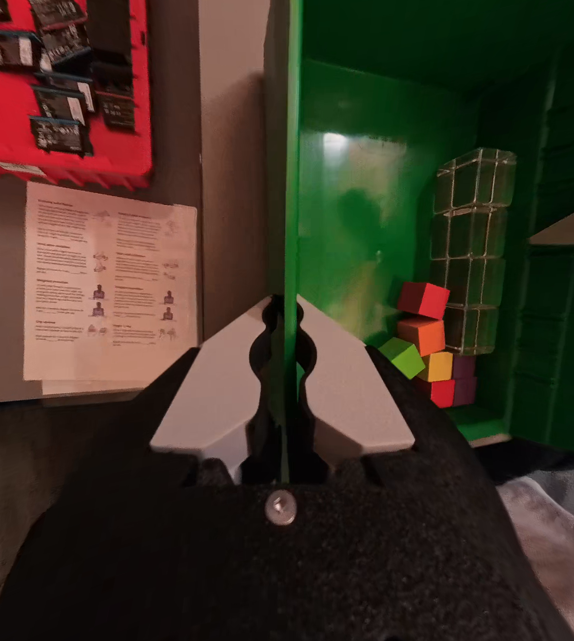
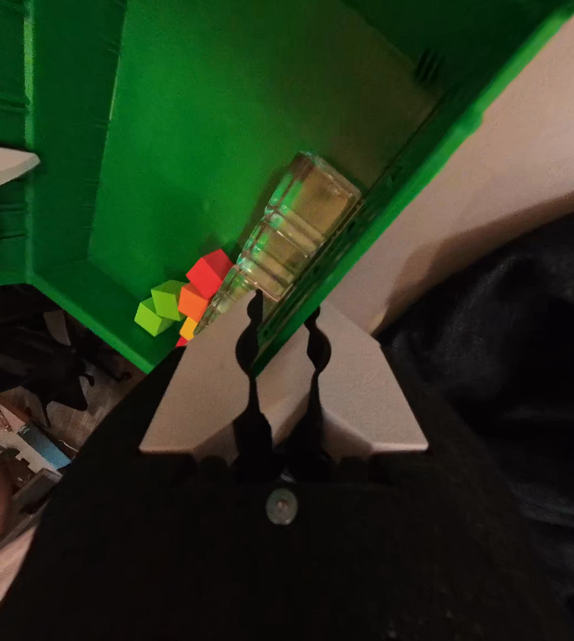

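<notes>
Item one: our left gripper (image 1: 284, 305). Its two pale fingers are clamped on the thin side wall of a green plastic bin (image 1: 292, 173), one finger outside the wall and one inside.

Item two: our right gripper (image 2: 285, 308). Its fingers straddle the opposite wall of the same bin (image 2: 365, 277), the wall running between the black wavy pads; we see a gap on the right side, so we cannot tell whether the grip is firm or merely closing.

Item three: contents of the bin, all gathered in one corner. We count a clear block (image 1: 469, 256) made of see-through cubes stacked in a column (it lies against the wall nearest our right gripper). Beside it sits a small heap of coloured cubes: a red cube (image 1: 424, 300) on top, an orange cube (image 1: 422, 334) under it, a light green cube (image 1: 403, 357) tilted to one side, a yellow cube (image 1: 438, 366), a purple cube (image 1: 464, 381) and a second red one at the bottom. The right wrist view shows two green cubes touching each other.

Item four: surroundings, left wrist view. A printed sheet (image 1: 108, 288) with text and small figures lies on a pale surface. Above it is a red pad (image 1: 60, 86) carrying several black packets. A grey cloth (image 1: 556, 537) lies at the lower right.
</notes>
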Demonstrator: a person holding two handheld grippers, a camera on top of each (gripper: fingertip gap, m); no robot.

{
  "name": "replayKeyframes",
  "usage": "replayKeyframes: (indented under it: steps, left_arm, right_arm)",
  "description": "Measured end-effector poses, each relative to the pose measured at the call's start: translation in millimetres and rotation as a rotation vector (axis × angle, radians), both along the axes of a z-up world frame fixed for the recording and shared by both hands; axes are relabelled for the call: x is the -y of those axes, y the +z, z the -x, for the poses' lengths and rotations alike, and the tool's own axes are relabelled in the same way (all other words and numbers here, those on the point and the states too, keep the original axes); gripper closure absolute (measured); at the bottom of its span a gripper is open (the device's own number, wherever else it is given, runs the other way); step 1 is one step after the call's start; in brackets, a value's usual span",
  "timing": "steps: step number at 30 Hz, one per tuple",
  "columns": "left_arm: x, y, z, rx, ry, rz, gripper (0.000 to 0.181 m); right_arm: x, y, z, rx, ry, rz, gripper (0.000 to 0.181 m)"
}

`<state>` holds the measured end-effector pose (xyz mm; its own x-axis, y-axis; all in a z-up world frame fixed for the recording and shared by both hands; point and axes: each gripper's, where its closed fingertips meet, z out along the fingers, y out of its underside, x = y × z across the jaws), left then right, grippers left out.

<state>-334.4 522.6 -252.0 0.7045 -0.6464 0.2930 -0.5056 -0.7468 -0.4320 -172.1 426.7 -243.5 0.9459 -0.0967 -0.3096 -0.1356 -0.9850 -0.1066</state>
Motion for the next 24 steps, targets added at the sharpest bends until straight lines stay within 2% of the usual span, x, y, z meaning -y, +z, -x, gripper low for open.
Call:
replayKeyframes:
  steps: [5, 8, 9, 11, 14, 16, 18, 19, 21, 22, 24]
  left_arm:
    - [-21, -3, -14, 0.043, -0.051, 0.059, 0.168]
    - [-23, 1, -21, 0.082, -0.053, 0.100, 0.159]
    - [-22, 6, -23, 0.104, -0.057, 0.089, 0.150]
    - [-21, 22, -23, 0.132, -0.062, 0.035, 0.145]
    - [-17, 76, -23, 0.202, -0.057, -0.182, 0.136]
    - [13, 122, -49, 0.348, -0.115, -0.281, 0.137]
    - [69, 157, -102, 0.517, -0.243, -0.279, 0.137]
    - [104, 165, -135, 0.590, -0.330, -0.246, 0.138]
    - [179, 155, -207, 0.630, -0.536, -0.135, 0.145]
    - [210, 139, -243, 0.602, -0.628, -0.108, 0.163]
    - [237, 100, -314, 0.529, -0.688, -0.190, 0.180]
  right_arm:
    - [-29, -3, -12, -0.011, -0.036, -0.034, 0.157]
    - [-28, 17, -20, -0.030, -0.095, -0.190, 0.155]
    - [-22, 31, -26, -0.026, -0.120, -0.274, 0.154]
    - [5, 68, -33, -0.045, -0.150, -0.471, 0.148]
    - [78, 104, -59, 0.023, -0.180, -0.715, 0.126]
    - [137, 106, -104, 0.185, -0.279, -0.815, 0.120]
    - [195, 98, -154, 0.283, -0.422, -0.801, 0.134]
    - [219, 90, -181, 0.322, -0.488, -0.760, 0.133]
    - [248, 72, -223, 0.378, -0.519, -0.694, 0.132]
    - [252, 67, -242, 0.403, -0.531, -0.691, 0.139]
    - [239, 58, -270, 0.388, -0.520, -0.712, 0.143]
